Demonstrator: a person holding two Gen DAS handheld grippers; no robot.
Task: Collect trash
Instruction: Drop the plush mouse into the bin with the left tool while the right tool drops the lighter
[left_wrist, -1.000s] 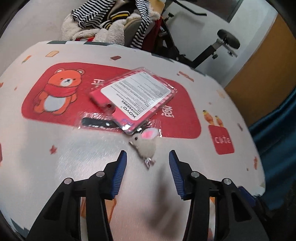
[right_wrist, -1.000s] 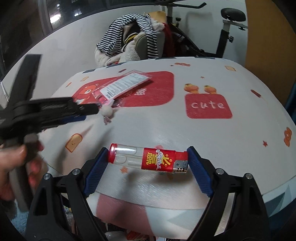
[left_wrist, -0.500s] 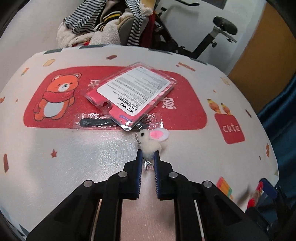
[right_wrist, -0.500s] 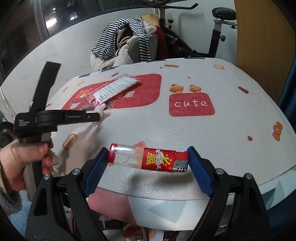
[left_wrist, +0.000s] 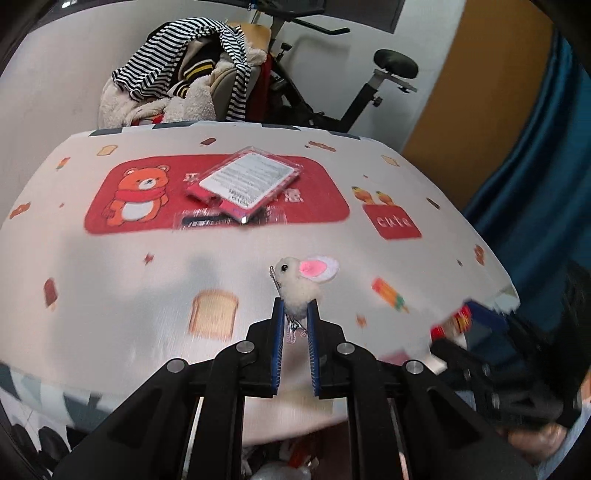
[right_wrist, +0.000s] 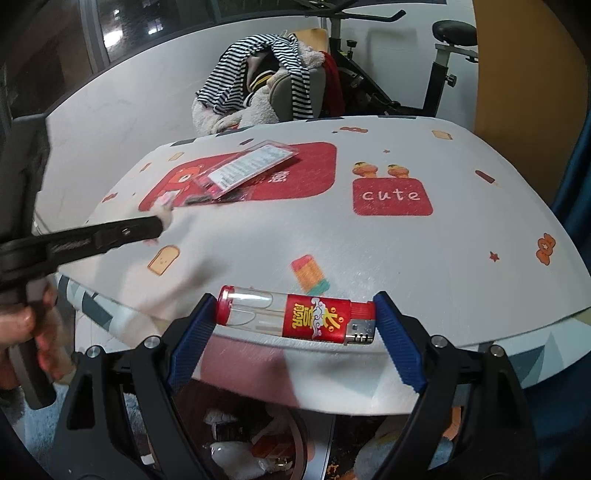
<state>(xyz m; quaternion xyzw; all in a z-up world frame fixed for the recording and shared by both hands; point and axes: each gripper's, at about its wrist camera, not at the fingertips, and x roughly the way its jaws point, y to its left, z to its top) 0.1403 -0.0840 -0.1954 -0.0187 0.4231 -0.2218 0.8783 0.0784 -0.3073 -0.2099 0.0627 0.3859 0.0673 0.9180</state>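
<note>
Now the left tongs (left_wrist: 294, 314), just closed, pinch the small plush mouse (left_wrist: 300, 284) above the worktop's (left_wrist: 110, 295) near edge while the right tongs (right_wrist: 295, 317) clamp the lighter (right_wrist: 295, 320) lengthwise; next, probably, both go to the bin below.

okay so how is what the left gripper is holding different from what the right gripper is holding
The left gripper pinches a fuzzy white toy mouse with a pink ear; the right gripper holds a hard plastic lighter, red and clear.
The mouse is gripped at its lower end between nearly closed jaws and sticks out past them; the lighter lies crosswise, spanning widely spread jaws end to end.
The mouse is short and rounded; the lighter is long and narrow.
Both are gripped between blue pads.
</note>
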